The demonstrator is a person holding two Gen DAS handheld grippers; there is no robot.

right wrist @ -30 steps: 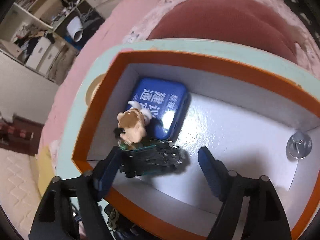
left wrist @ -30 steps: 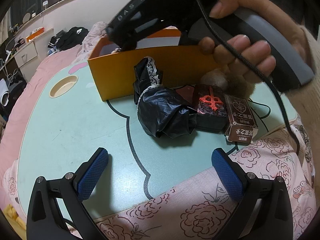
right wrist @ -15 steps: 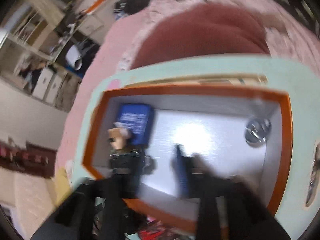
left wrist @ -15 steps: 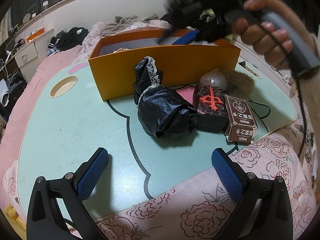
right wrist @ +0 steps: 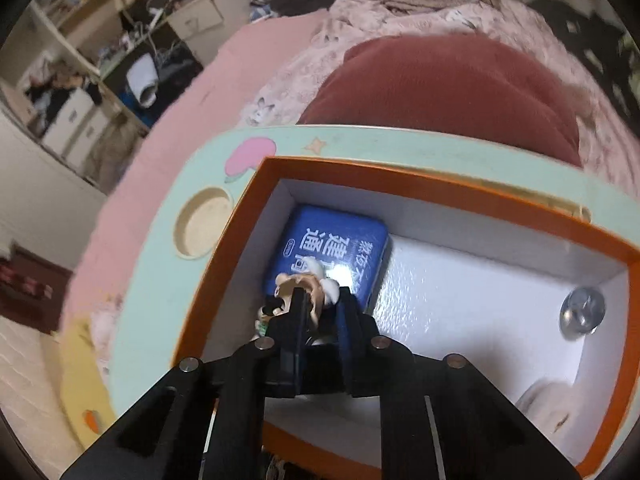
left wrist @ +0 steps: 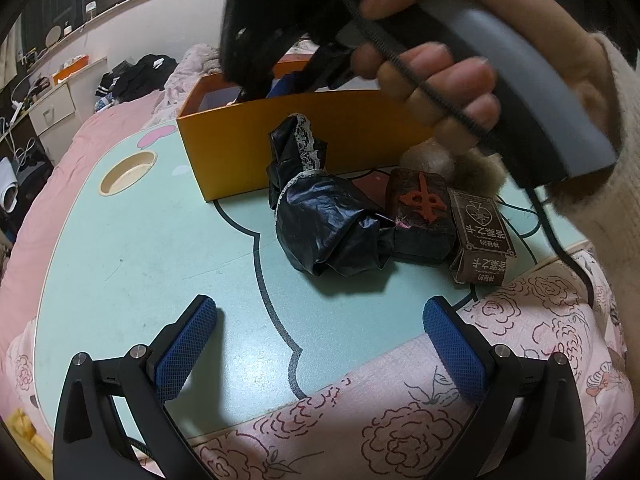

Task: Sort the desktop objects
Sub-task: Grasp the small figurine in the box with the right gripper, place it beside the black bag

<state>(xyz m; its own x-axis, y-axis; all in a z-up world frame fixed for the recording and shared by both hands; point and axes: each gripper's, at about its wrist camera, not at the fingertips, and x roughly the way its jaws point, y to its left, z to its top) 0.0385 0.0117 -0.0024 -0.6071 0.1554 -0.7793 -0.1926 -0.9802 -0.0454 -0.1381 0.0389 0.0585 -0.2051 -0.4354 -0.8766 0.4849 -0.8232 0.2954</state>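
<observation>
Left gripper point(left wrist: 316, 322): jaws spread wide with nothing between them, low over the near edge of the mint-green table point(left wrist: 132, 248).
Right gripper point(right wrist: 322, 306): fingers drawn nearly together above the box interior; a small figurine point(right wrist: 300, 290) sits at their tips, but whether they pinch it cannot be told.
Right hand point(left wrist: 452, 80): wrapped around the grey handle, high and to the right of the left gripper, above the box wall.
Orange box point(left wrist: 240, 148): ahead of the left gripper, on the far side of the table; under the right gripper, white inside.
Blue case point(right wrist: 336, 252): flat in the box corner, just beyond the right gripper's tips, under the figurine.
Silver round piece point(right wrist: 582, 314): on the box floor, well to the right of the right gripper.
Black crumpled bag point(left wrist: 324, 224): ahead of the left gripper, between it and the box, lace trim on its upper part.
Dark tile with red mark point(left wrist: 420, 212): touching the bag's right side.
Brown card box point(left wrist: 482, 240): just right of the tile.
Fuzzy brown ball point(left wrist: 476, 172): behind the tile and card box.
</observation>
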